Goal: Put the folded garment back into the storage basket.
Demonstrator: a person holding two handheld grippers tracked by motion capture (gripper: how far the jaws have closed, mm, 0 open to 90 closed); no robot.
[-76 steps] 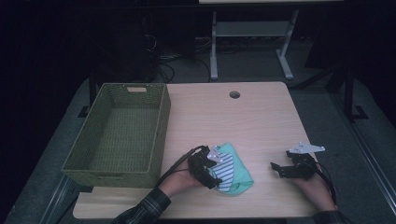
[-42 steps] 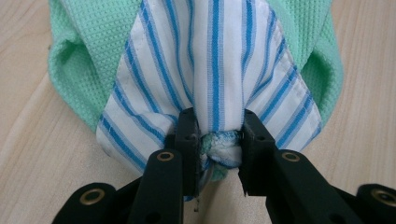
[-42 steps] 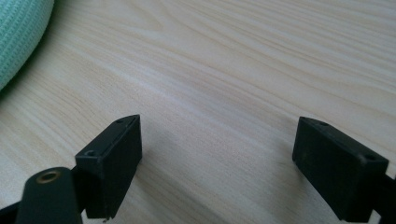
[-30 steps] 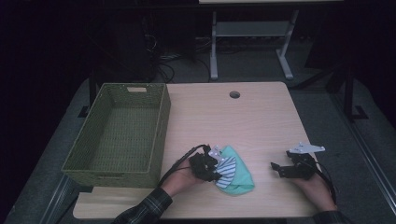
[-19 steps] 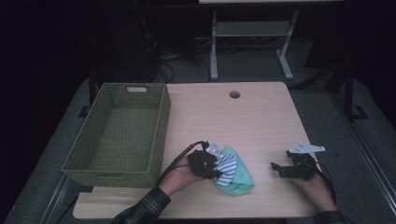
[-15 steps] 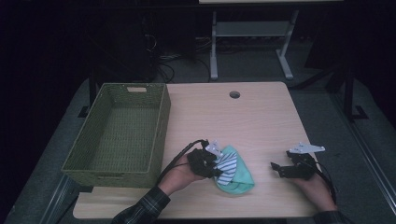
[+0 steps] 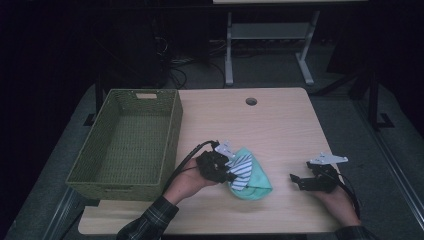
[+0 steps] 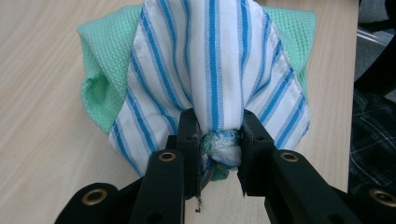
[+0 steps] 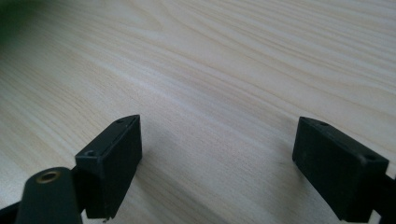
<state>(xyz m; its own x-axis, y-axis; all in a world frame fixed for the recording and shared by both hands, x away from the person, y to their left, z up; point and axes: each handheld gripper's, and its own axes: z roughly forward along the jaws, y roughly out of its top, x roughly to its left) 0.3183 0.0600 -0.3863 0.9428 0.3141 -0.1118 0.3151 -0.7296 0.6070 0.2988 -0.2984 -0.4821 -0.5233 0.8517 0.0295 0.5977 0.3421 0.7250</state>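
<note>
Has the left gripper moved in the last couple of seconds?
Yes. The left gripper, shut on the striped cloth, has edged away from the near table edge, lifting the cloth.

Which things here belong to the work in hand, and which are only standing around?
In the work:
- left gripper, shut on the striped cloth
- green cloth
- wicker basket

Standing around:
- right gripper, open
- metal stand

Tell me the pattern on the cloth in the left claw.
White with blue stripes; left gripper view shows it best.
</note>
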